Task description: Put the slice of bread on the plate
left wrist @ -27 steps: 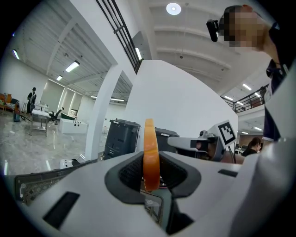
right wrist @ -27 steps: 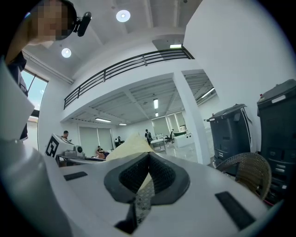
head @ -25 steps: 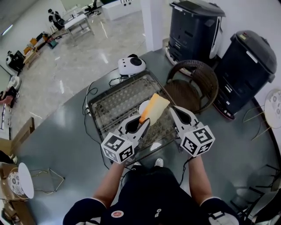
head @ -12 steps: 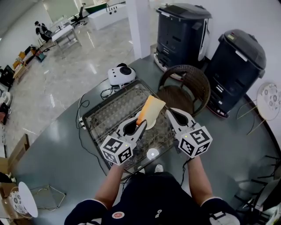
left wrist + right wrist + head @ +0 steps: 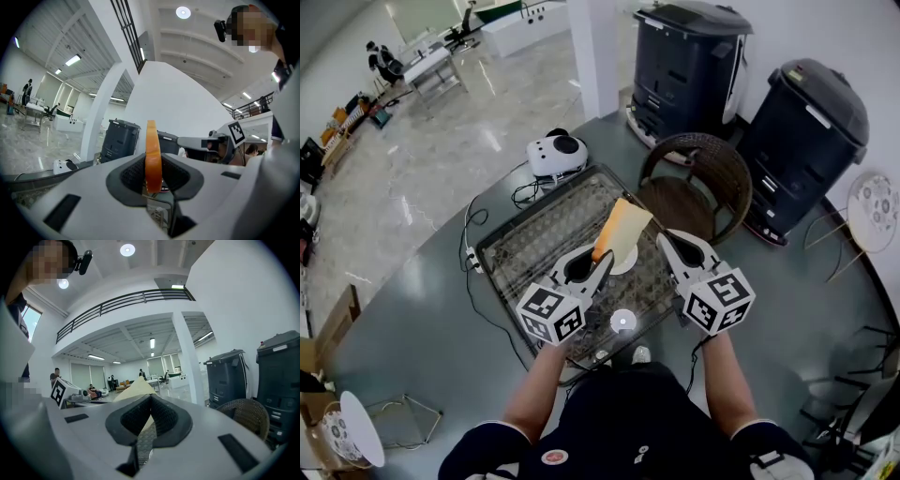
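My left gripper (image 5: 602,260) is shut on the lower end of a slice of bread (image 5: 624,228) with a tan face and an orange crust, held up and tilted. In the left gripper view the bread (image 5: 152,152) stands edge-on between the pads. A small white plate (image 5: 627,266) on the glass table (image 5: 534,234) peeks out under the bread's lower edge. My right gripper (image 5: 668,240) hovers just right of the bread, shut and empty. In the right gripper view its jaws (image 5: 150,401) meet, and the bread's pale corner (image 5: 136,386) shows beyond them.
A brown wicker chair (image 5: 698,183) stands right behind the table. Two tall black bins (image 5: 689,56) (image 5: 811,136) line the wall. A white rounded device (image 5: 555,155) and cables (image 5: 483,211) lie on the floor at the table's far left.
Both grippers have shifted a little across the table, the bread still held. The plate, earlier showing left of the bread, now peeks out below it.
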